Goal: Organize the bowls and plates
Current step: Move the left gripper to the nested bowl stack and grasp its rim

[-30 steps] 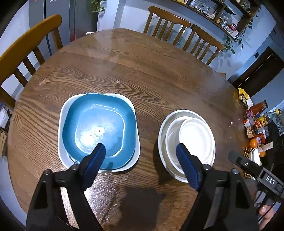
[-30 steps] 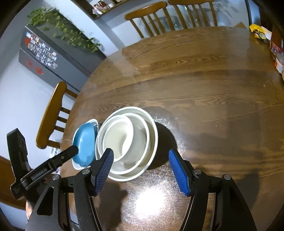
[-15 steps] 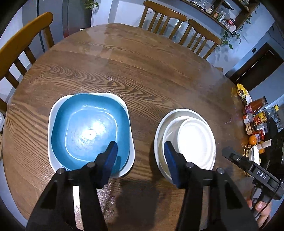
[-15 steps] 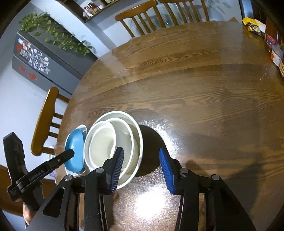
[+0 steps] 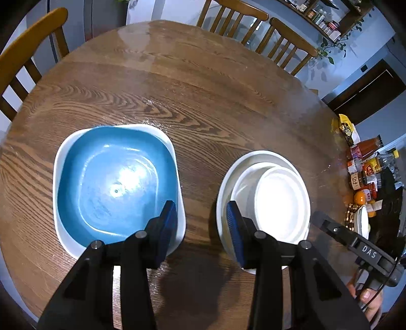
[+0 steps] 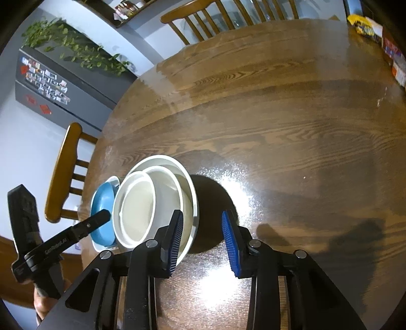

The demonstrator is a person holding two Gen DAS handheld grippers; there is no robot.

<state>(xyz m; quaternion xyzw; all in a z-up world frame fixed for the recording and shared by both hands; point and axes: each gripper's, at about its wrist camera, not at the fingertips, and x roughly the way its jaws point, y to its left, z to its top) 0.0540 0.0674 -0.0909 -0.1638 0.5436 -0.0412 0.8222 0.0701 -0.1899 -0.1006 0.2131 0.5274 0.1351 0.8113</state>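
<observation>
A blue square bowl (image 5: 114,182) sits in a white square plate (image 5: 57,162) on the round wooden table (image 5: 203,96). To its right a stack of white round bowls (image 5: 279,200) sits nested in a white round plate (image 5: 264,153). My left gripper (image 5: 201,226) is open and empty above the gap between the two stacks. My right gripper (image 6: 203,241) is open and empty beside the white stack (image 6: 152,203); the blue bowl (image 6: 102,210) shows behind it.
Wooden chairs (image 5: 253,22) stand around the table. Sauce bottles, jars and a snack bag (image 5: 362,165) crowd the table's right edge. A dark fridge with magnets and a plant (image 6: 58,83) stands beyond the table.
Both grippers have narrowed their jaws from wide open to a smaller gap. Both have drawn back a little from the stacks; the dishes have not moved.
</observation>
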